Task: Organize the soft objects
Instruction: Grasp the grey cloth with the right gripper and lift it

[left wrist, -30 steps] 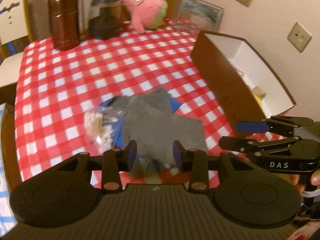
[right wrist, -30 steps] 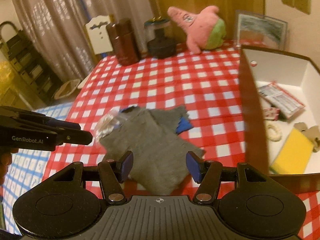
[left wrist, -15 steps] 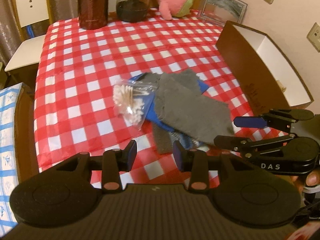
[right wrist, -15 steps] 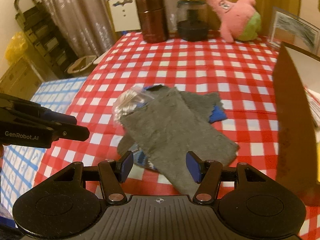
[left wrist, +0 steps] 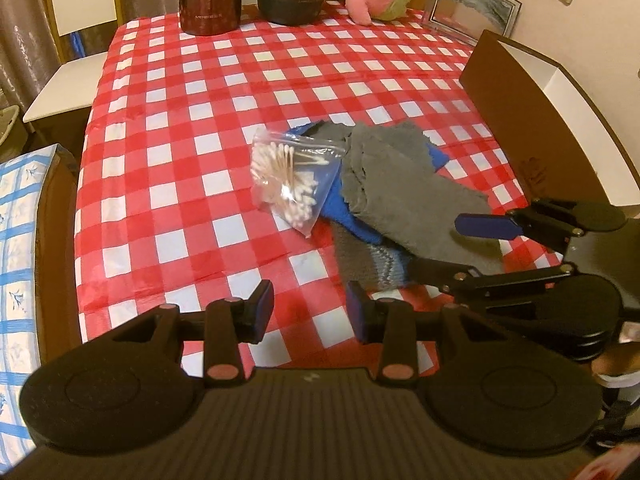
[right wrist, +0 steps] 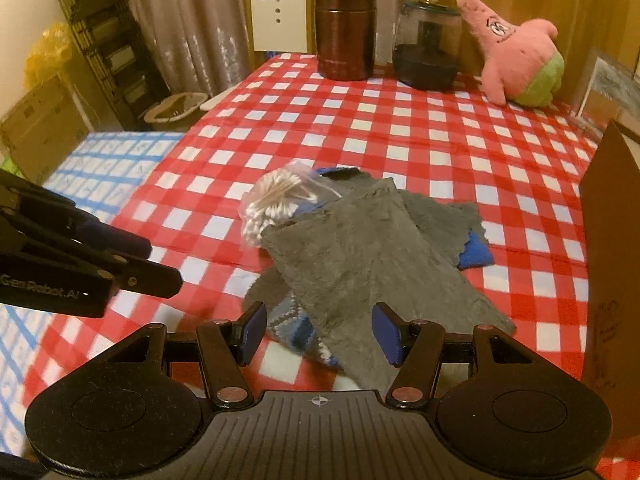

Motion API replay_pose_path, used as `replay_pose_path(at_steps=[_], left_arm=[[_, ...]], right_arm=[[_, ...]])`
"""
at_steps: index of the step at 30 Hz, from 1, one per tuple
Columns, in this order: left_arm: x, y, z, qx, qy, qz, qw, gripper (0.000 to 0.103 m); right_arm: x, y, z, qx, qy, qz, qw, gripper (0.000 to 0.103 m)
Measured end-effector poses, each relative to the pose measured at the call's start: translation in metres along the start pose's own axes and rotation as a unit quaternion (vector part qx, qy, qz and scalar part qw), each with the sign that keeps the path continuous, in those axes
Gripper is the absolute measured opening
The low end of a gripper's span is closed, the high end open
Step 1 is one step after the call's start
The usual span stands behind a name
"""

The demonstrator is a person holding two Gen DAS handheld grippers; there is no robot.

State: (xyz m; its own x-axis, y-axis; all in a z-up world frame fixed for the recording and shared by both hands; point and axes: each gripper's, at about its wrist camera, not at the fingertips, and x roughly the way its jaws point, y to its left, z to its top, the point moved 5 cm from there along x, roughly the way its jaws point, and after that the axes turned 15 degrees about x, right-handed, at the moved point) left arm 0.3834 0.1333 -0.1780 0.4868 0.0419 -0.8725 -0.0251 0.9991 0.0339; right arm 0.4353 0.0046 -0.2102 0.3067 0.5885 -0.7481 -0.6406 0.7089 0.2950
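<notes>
Your left gripper (left wrist: 310, 308) sits part open with nothing between the fingers, over bare checked tablecloth (left wrist: 200, 140) at the near edge. Your right gripper (right wrist: 318, 330) is open wider, also empty, its fingers straddling the near corner of the grey cloth (right wrist: 380, 256) without pinching it. Compared with a second ago both grippers have dropped closer to the table and the pile now fills more of each view, so you look lined up for a first grab, probably right hand on that cloth. Under it lie a patterned sock (right wrist: 296, 324) and a blue cloth (right wrist: 474, 254); a bag of cotton swabs (left wrist: 288, 180) rests against the pile's left side. The brown box (left wrist: 516, 128) stands to the right, near the pile. A pink plush toy (right wrist: 516, 60) sits at the far edge, well apart.
</notes>
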Motion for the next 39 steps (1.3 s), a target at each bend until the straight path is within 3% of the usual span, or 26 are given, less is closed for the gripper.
replay_pose_path(at_steps=[10,19,21,25,32,39], left_arm=[[0.008,0.002,0.004,0.0,-0.002,0.001,1.0,0.036],[0.017,0.003,0.01,0.007,-0.002,-0.002,1.0,0.036],[0.018,0.004,0.011,0.007,-0.003,-0.004,1.0,0.036],[0.021,0.008,0.014,0.006,-0.004,-0.006,1.0,0.036],[0.027,0.011,0.023,0.007,-0.01,-0.009,0.9999,0.036],[0.037,0.019,0.038,0.001,-0.021,-0.009,0.9997,0.042]], right_arm=[[0.029,-0.007,0.001,-0.011,0.003,-0.032,0.999,0.059],[0.039,-0.011,0.002,-0.02,0.004,-0.029,0.999,0.058],[0.036,-0.012,0.003,-0.016,0.0,-0.018,1.0,0.047],[0.023,-0.019,0.012,0.029,0.004,0.026,0.999,0.012],[-0.006,-0.041,0.037,0.111,-0.027,0.048,0.992,0.005],[-0.032,-0.068,0.063,0.163,-0.075,0.031,0.983,0.005]])
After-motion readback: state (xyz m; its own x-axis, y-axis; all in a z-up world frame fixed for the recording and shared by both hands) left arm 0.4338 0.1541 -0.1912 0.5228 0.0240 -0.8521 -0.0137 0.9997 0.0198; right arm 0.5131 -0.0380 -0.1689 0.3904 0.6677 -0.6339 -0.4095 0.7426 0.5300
